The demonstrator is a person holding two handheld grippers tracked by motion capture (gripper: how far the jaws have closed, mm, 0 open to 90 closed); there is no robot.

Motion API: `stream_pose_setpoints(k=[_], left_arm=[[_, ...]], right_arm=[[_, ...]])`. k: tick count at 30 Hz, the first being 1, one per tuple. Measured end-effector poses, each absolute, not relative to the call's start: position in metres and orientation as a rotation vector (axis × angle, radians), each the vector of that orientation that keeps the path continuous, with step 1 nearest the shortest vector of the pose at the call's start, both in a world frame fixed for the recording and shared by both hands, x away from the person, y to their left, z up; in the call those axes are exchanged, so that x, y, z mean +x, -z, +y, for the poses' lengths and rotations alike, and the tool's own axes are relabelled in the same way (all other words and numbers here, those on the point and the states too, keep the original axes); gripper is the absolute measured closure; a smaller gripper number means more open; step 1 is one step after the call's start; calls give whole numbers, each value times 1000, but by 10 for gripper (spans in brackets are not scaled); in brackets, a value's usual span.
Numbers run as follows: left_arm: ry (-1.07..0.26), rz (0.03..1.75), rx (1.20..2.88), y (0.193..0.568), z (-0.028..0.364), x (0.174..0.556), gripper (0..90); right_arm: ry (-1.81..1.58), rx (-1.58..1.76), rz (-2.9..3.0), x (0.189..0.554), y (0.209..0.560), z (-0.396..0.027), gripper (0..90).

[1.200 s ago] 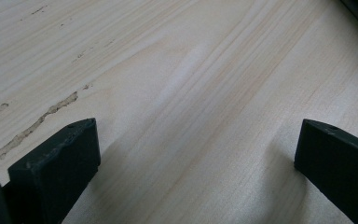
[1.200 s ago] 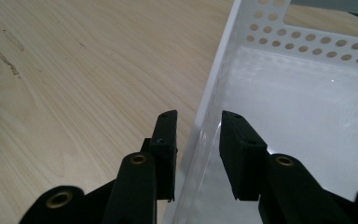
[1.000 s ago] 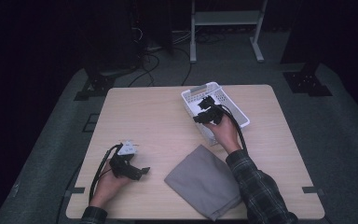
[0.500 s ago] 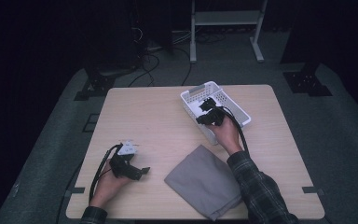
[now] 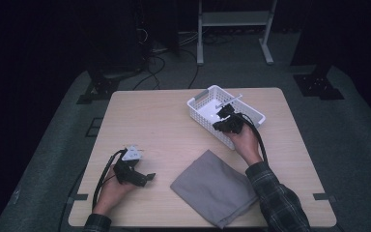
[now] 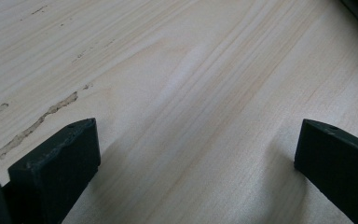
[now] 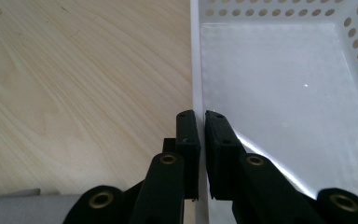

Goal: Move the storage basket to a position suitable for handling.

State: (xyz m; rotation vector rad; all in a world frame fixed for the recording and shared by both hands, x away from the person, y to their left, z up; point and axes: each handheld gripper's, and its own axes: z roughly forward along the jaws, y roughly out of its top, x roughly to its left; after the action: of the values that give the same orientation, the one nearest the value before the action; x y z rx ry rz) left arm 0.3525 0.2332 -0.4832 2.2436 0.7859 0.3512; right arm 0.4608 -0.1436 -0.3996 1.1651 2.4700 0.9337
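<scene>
Left claw point(image 5: 144, 177) first, close to the near edge of the worktop point(image 5: 164, 121). Held in the left hand point(image 5: 110, 191), low over the bare wood. Spread wide, with nothing in between. Seen up close in the left claw view as two black blocks far apart, with pale wood grain and a few rough scratches beyond.

Next, a grey cloth point(image 5: 212, 186) just to the right. Lying flat and folded, one corner near the front edge. Well apart from the left claw. Partly under a checked sleeve point(image 5: 275, 203) on its right side.

Further on, the right hand point(image 5: 244, 142) and the right claw point(image 7: 200, 116). Pointing away, toward the far side of the worktop. Nearly shut, with only a thin gap. Just been closing, with a thin white wall in that gap. Pinching that wall now, one black tip on the outside over the wood, the other tip on the inside.

Then the white basket point(image 7: 279, 9) itself, on the right half of the worktop, turned a bit crooked. Round holes all along its walls and a smooth shiny bottom. Gripped at its near wall by the right claw. Something thin and pale at the far rim, too small to tell.

Last, past the far edge, a grey floor point(image 5: 319, 125). Dark cables point(image 5: 149, 48) and the white legs of a stand point(image 5: 200, 48) at the very back, in the dim light.
</scene>
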Motion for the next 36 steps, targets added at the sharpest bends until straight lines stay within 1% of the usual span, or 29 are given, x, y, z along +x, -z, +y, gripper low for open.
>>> stream_pose_setpoints(k=[20, 36], left_arm=[[-353, 784, 2245, 483, 233, 353, 0], [-354, 786, 2242, 483, 233, 353, 0]], right_arm=[[-928, 1210, 2426, 425, 395, -182, 844], [-915, 1253, 2381, 379, 397, -221, 844]])
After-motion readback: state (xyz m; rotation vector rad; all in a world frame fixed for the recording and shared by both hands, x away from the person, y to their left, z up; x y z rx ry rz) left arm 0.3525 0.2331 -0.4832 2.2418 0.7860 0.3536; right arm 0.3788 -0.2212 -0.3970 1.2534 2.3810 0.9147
